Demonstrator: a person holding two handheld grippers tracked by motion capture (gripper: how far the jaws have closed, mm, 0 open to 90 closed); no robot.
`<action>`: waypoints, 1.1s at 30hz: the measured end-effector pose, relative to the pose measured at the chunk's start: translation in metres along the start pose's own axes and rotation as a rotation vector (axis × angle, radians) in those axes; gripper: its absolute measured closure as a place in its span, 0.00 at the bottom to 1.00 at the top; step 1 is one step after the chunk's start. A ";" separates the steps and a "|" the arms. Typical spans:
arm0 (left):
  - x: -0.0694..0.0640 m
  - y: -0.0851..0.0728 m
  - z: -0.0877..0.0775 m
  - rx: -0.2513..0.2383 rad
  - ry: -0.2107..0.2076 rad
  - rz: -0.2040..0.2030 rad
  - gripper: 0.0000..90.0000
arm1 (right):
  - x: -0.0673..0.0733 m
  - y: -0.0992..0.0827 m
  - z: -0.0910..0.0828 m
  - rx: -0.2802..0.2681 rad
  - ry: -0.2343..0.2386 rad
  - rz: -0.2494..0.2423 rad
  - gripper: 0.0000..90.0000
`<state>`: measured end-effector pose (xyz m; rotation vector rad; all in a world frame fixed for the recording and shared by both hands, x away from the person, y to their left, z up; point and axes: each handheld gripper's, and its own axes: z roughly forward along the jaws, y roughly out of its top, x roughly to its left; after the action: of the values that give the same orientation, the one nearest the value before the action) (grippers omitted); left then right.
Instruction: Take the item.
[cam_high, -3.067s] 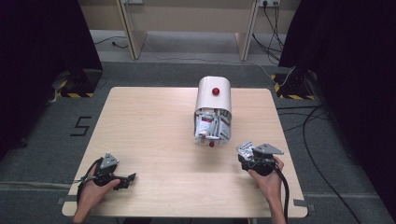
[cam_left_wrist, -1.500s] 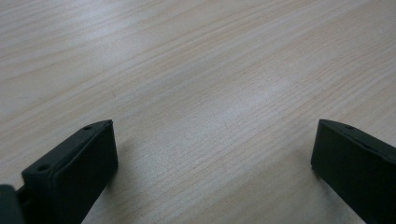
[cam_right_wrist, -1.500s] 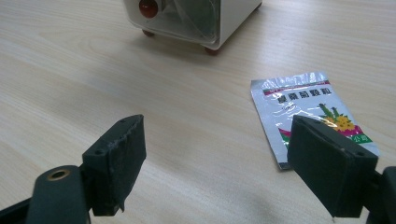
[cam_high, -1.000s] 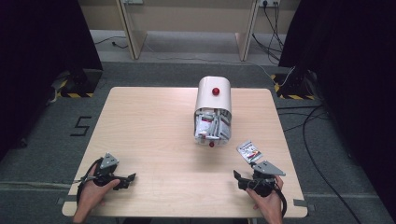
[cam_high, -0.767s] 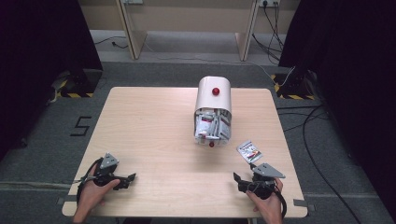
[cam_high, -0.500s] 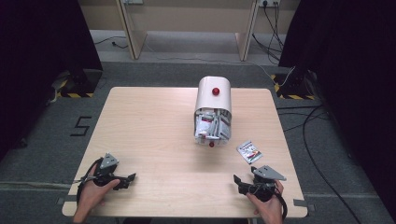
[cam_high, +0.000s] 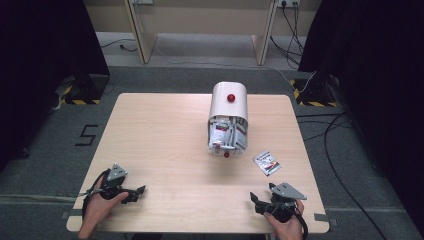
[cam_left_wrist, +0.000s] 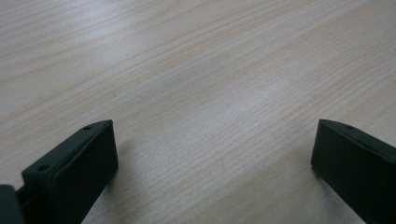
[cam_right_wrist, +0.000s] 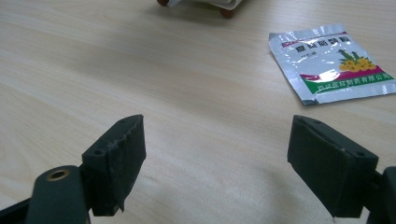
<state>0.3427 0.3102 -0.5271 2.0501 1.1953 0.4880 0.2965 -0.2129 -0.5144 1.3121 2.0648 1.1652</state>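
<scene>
Right tool (cam_high: 260, 201) sat at the near right edge of the tabletop (cam_high: 165, 145), jaws spread wide, nothing between them. Left tool (cam_high: 134, 191) rested at the near left, also spread and empty. Sachet (cam_high: 266, 162) lay flat just ahead of the right tool, near the dispenser (cam_high: 229, 118) mouth but apart from it. Its long axis ran diagonally, near-left to far-right across the tabletop. Likely a rest between picks. For the next sachet: approach the dispenser mouth low, pinch one edge only, pull straight out.
</scene>
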 end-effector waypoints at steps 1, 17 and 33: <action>0.000 0.000 0.000 0.000 0.000 0.000 0.00 | 0.000 -0.001 -0.001 -0.001 -0.005 -0.005 0.22; 0.000 0.000 0.000 0.000 0.000 0.000 0.00 | -0.004 -0.017 -0.013 -0.012 -0.035 0.003 0.18; 0.000 0.000 0.000 0.000 0.000 0.000 0.00 | 0.002 -0.038 -0.021 -0.006 -0.042 -0.049 0.17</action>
<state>0.3426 0.3102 -0.5271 2.0500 1.1953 0.4879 0.2606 -0.2275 -0.5337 1.2653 2.0508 1.1127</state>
